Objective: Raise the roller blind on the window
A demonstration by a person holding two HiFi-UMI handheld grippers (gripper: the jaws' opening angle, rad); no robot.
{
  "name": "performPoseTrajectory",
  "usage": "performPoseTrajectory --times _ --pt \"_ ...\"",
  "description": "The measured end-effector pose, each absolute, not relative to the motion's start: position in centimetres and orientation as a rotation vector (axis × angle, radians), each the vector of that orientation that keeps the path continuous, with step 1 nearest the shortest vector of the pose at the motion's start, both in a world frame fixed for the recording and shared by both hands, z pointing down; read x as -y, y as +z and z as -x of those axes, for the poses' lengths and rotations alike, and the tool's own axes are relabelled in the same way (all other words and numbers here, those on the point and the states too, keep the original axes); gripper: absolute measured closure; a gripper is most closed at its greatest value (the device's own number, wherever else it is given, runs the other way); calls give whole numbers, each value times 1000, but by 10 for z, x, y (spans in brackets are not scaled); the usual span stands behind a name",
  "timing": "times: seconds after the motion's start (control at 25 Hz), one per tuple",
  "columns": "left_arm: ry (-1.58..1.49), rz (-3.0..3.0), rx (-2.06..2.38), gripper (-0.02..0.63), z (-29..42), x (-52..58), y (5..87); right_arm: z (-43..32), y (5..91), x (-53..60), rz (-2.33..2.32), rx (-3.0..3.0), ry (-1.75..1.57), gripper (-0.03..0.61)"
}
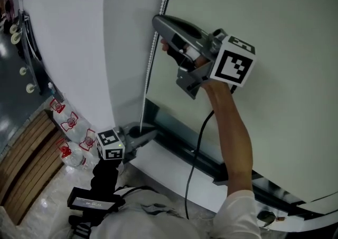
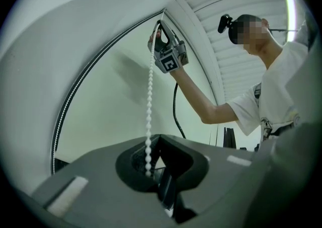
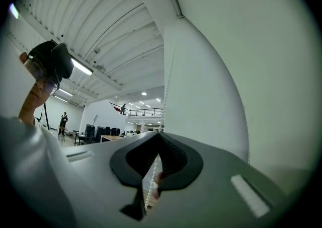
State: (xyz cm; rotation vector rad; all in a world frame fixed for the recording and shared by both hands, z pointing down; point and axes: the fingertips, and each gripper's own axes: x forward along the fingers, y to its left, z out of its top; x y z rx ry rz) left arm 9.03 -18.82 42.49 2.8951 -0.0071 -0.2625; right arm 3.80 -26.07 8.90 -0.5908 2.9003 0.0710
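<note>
The pale roller blind (image 1: 274,32) hangs down over the window. Its white bead chain (image 1: 149,74) runs along the blind's left edge. High up, my right gripper (image 1: 158,21) is shut on the chain, and in the right gripper view the beads (image 3: 150,186) lie pinched between the closed jaws (image 3: 160,134). Lower down, near the sill, my left gripper (image 1: 150,135) also holds the chain. In the left gripper view the chain (image 2: 149,101) rises taut from the closed jaws (image 2: 158,139) to the right gripper (image 2: 160,25) above.
A dark window frame bar (image 1: 200,153) crosses below the blind. The right gripper's black cable (image 1: 194,153) hangs beside the person's arm. Several red-labelled water bottles (image 1: 71,127) lie on the floor at left, next to wooden slats (image 1: 26,164). White wall (image 1: 63,32) flanks the blind.
</note>
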Motion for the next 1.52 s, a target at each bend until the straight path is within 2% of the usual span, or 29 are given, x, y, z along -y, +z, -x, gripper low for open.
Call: performPoseTrajectory --times 1.2,1.52 --pt "-244 -2902 21 615 -88 191 418 -21 316 234 618 -3119 -356 574" --pt "-260 -2911 12 615 -88 190 416 -20 314 223 551 -3086 -352 568"
